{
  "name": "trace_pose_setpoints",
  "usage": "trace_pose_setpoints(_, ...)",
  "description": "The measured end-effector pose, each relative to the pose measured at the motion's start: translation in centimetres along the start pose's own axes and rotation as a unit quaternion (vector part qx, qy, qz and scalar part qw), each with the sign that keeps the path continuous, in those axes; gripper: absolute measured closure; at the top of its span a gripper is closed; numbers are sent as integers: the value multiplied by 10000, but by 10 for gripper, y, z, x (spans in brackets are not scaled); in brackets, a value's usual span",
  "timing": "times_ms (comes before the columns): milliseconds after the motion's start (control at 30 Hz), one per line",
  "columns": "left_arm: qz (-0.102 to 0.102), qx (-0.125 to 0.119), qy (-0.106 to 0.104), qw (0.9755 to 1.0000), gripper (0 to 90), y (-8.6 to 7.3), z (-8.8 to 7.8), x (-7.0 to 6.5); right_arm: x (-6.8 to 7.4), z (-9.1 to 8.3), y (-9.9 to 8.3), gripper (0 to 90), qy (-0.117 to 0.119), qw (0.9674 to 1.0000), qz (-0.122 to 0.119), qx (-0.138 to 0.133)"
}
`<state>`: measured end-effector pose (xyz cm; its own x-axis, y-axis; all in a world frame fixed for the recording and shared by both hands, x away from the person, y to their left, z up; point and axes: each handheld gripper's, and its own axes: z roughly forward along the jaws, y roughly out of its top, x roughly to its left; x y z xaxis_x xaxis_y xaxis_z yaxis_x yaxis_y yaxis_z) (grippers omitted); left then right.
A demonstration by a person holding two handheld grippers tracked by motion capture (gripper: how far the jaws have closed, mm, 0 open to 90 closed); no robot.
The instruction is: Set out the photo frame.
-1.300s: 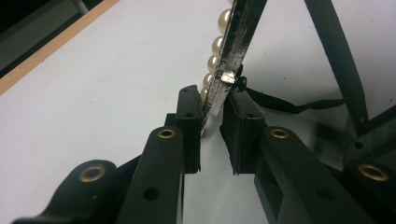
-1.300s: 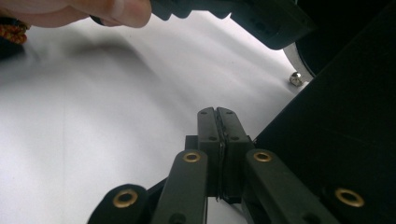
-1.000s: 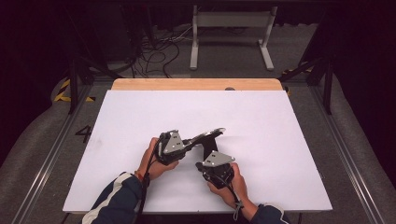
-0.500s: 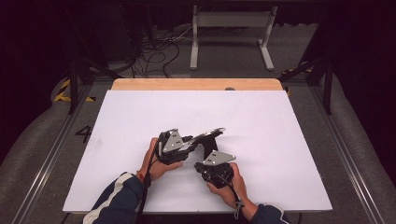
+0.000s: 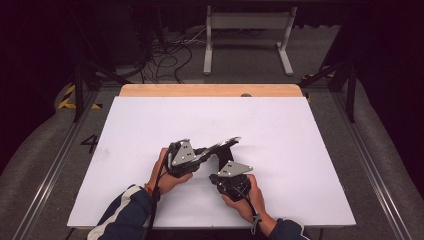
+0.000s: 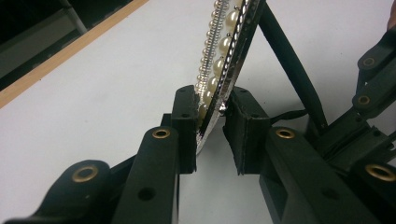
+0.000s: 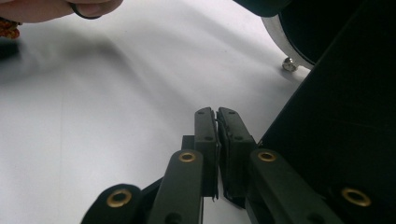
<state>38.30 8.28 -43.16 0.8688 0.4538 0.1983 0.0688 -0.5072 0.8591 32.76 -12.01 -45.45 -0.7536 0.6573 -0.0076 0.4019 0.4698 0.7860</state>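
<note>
Claws over a white table (image 5: 300, 150), sharing a pearl headband (image 6: 223, 51).
Left claw (image 6: 212, 126) just tightened, clamping the headband; right claw (image 7: 217, 140) together, seemingly empty.

Navy sleeves (image 5: 125, 212) with white stripes; black grippers (image 6: 212, 126) with brass rivets, grey plates.

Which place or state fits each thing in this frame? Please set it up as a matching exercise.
Things:
1. left tool
2. right tool
3. pearl band
4. wooden strip

Places or states:
A. along the far edge of the table
B. jaws shut together
C. clamped on the pearl band
D. rises slanting from between two black jaws

Pairs: 1-C, 2-B, 3-D, 4-A.

The left tool's jaws have just been closing, with the band between them.
</note>
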Motion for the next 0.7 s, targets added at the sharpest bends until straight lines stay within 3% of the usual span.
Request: trace_pose_setpoints(700,169,140,-36,9998,740,5,-2,-7,-11,-6,-3,884,7,9999,87,69)
